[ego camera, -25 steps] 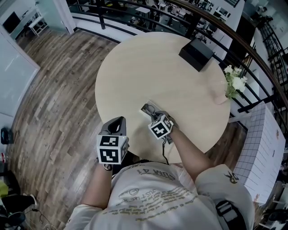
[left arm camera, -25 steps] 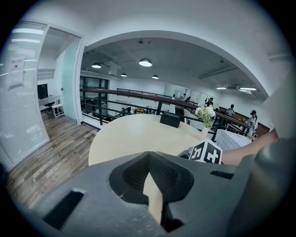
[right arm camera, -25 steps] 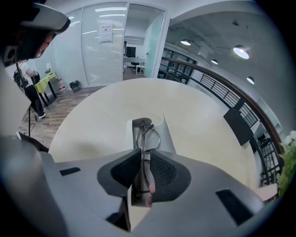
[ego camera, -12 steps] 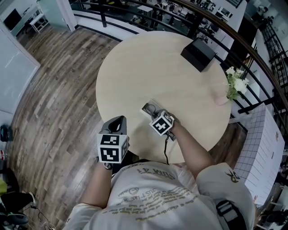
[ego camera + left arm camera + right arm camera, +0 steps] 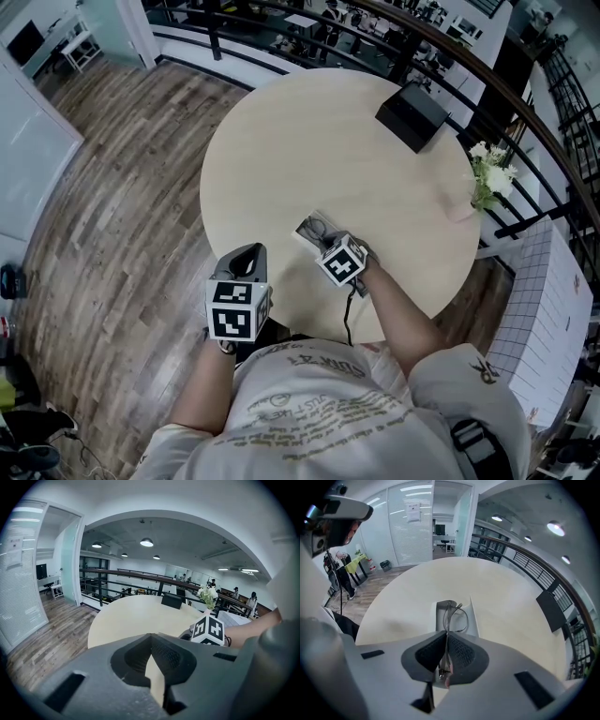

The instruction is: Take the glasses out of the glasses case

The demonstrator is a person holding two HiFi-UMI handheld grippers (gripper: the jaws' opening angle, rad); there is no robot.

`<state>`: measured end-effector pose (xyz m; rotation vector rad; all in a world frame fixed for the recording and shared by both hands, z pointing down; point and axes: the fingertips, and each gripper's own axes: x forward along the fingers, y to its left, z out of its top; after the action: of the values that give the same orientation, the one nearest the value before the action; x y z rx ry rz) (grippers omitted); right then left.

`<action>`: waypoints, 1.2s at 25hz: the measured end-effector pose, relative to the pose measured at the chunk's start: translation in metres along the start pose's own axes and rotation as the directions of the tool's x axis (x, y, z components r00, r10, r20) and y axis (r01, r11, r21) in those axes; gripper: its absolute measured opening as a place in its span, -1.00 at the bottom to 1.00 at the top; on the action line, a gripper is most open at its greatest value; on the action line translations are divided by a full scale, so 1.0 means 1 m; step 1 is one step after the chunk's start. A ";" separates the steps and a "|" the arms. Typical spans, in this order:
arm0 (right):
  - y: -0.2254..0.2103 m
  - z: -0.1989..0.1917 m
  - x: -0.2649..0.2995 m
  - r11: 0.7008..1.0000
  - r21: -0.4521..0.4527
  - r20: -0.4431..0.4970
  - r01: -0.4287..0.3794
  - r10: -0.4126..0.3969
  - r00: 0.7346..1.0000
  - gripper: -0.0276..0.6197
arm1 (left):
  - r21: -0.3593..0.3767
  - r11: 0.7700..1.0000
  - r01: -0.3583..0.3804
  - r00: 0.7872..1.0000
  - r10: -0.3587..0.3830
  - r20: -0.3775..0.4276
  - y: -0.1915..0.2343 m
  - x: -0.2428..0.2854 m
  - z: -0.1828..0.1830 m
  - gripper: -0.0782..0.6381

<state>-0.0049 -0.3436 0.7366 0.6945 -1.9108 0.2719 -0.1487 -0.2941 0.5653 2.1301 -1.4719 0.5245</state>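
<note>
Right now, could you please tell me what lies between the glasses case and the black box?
Nothing: in the head view, only bare tabletop runs from the glasses case to the black box.

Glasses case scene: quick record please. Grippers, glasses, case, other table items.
right gripper: shut on glasses
left gripper: shut, empty, at the table's near edge
glasses: over the open case; lifted clear or not, cannot tell
case: open, on the table's near side
also on table: black box, flowers
</note>
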 end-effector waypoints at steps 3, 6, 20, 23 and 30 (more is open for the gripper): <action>-0.005 0.003 -0.007 1.000 0.022 0.026 0.019 -0.020 0.999 -0.83 | 0.010 1.000 0.011 1.000 -0.011 0.000 -0.002 0.000 0.002 -0.75; -0.010 0.008 -0.014 0.997 0.076 0.075 0.012 -0.018 0.997 -0.83 | 0.021 1.000 0.023 1.000 -0.023 0.001 -0.005 0.001 0.003 -0.75; -0.030 0.084 -0.098 0.962 0.273 0.394 0.020 -0.131 0.910 -0.84 | 0.077 0.994 0.082 0.996 -0.085 0.039 -0.020 0.016 0.029 -0.75; -0.035 0.098 -0.123 0.953 0.299 0.460 0.054 -0.194 0.866 -0.84 | 0.087 0.991 0.097 0.992 -0.104 0.074 -0.023 0.017 0.042 -0.75; -0.049 0.118 -0.193 0.905 0.411 0.569 0.111 -0.350 0.744 -0.84 | 0.109 0.984 0.138 0.971 -0.156 0.183 -0.041 0.015 0.088 -0.75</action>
<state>-0.0095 -0.3736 0.5073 1.4077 -2.4057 0.2379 -0.1023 -0.3452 0.4961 2.3999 -1.3972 0.3499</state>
